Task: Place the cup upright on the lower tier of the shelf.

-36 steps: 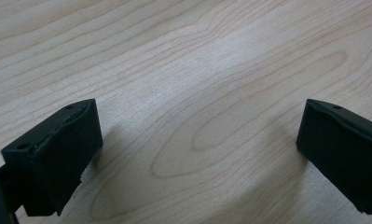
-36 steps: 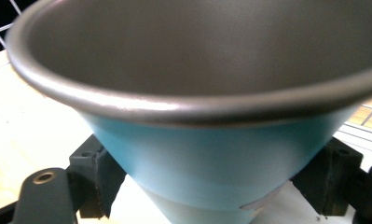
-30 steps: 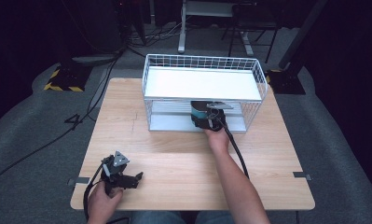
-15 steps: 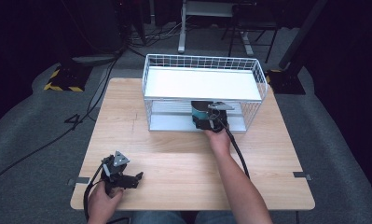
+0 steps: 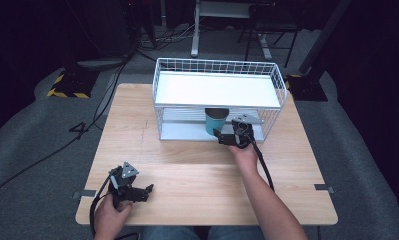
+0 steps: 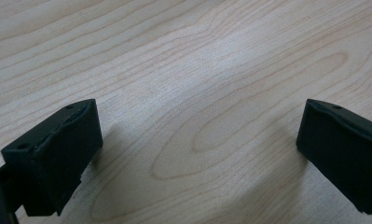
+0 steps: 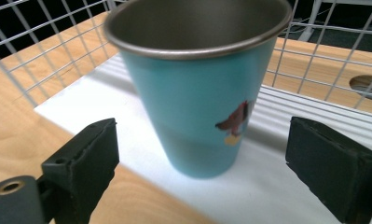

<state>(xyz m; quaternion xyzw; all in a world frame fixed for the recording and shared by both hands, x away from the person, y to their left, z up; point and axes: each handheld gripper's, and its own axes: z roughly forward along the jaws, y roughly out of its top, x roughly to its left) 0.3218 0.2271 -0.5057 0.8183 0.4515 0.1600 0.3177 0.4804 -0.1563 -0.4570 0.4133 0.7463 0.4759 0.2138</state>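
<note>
A teal metal cup (image 5: 216, 121) (image 7: 197, 93) with a small picture on its side stands upright on the lower shelf of a white wire rack (image 5: 217, 90). My right gripper (image 5: 220, 136) (image 7: 207, 140) sits just in front of the cup at the rack's open front. Its jaws have just been opening and now stand apart on either side of the cup's base, not touching it. My left gripper (image 5: 148, 190) (image 6: 197, 130) rests open at the table's near left, with bare wood between its jaws.
The rack stands at the back of the wooden table (image 5: 197, 170), and its wire walls (image 7: 44, 51) close in the cup's sides and back. A dark round thing (image 7: 368, 86) lies beyond the mesh at right. Chair and stand legs occupy the dark floor behind.
My right gripper has let go of the cup and drawn back toward the person, and the cup stays on the lower shelf. The left gripper has not moved.
</note>
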